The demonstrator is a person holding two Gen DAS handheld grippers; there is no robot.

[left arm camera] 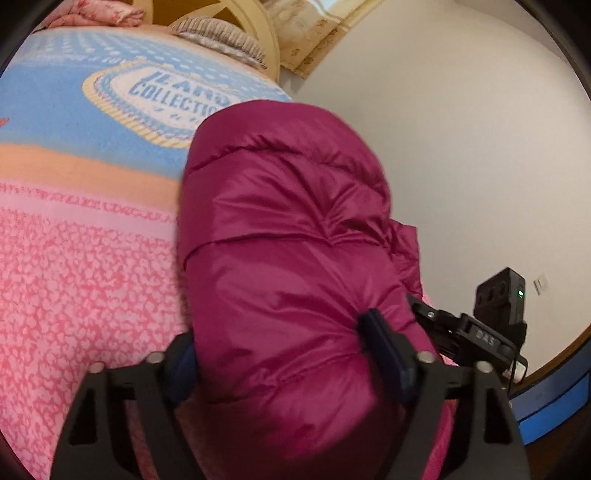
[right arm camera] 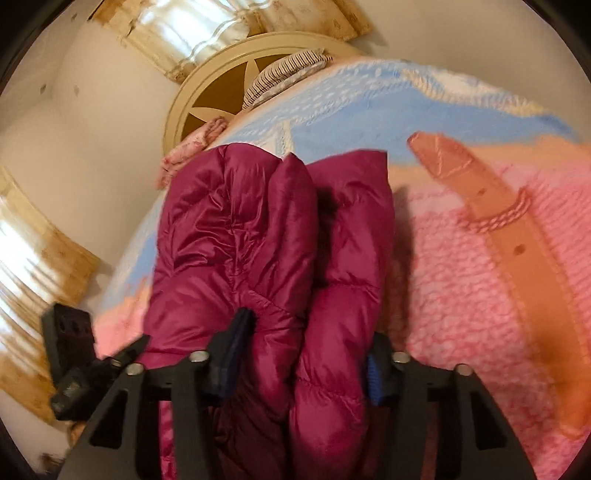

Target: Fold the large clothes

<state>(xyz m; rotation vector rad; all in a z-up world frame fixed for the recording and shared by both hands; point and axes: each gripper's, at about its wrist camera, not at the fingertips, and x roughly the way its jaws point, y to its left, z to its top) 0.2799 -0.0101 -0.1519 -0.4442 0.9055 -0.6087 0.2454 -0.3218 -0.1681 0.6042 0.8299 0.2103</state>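
A magenta puffy down jacket (left arm camera: 280,206) lies bundled on the bed, near its right edge in the left wrist view. My left gripper (left arm camera: 280,343) straddles the near end of the bundle, and its right pad dents the fabric. In the right wrist view the jacket (right arm camera: 236,229) shows two thick folded lobes. My right gripper (right arm camera: 310,339) has the right-hand lobe between its fingers, with the left finger sunk into the crease between the lobes. The right gripper's black body (left arm camera: 480,332) shows beside the jacket in the left wrist view, and the left gripper's body (right arm camera: 74,350) shows at the left of the right wrist view.
The bed carries a pink, orange and blue patterned blanket (left arm camera: 85,258). A cream round headboard (right arm camera: 207,96) and pillows (left arm camera: 221,37) stand at the far end. A white wall (left arm camera: 461,147) runs along the bed's side, with curtains (right arm camera: 177,33) beyond.
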